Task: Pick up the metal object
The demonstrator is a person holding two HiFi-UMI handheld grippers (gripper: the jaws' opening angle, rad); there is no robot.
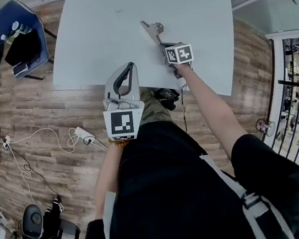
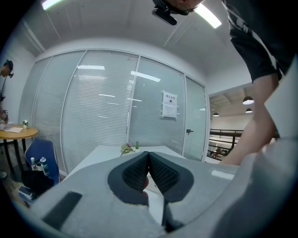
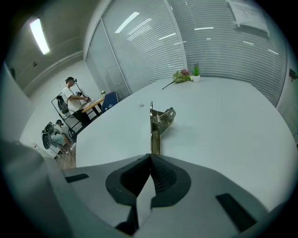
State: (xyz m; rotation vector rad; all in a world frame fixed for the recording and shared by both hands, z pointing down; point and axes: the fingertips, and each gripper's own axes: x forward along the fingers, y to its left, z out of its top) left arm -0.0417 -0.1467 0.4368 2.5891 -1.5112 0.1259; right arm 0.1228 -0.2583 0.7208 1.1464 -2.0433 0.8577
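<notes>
Two grippers in the head view. The right gripper [image 1: 162, 43] reaches out over the white table [image 1: 199, 3], its jaws clamped on the near end of the metal object [image 1: 153, 30]. The object sticks out ahead of the tips toward the table's middle. The left gripper [image 1: 129, 68] has only its tips over the table's near edge, with its marker cube back over the wooden floor [image 1: 37, 116]. Off the table's left corner stands a blue chair [image 1: 16, 30], well apart from both tools.

Left gripper view: the left gripper [image 2: 149, 155] is pinched together, dark pads meeting at the tips, and I see nothing gripped between them.

Right gripper view: the right gripper [image 3: 151, 157] bites the thin strip of the metal object [image 3: 159, 122], which runs straight away from the jaws to a folded bracket end. I can't tell whether it clears the tabletop [image 3: 223, 135]. Plenty of bare surface on every side. One tiny speck [image 3: 141, 104] lies beyond to the left, and a small plant [image 3: 186, 75] sits at the far edge.
</notes>
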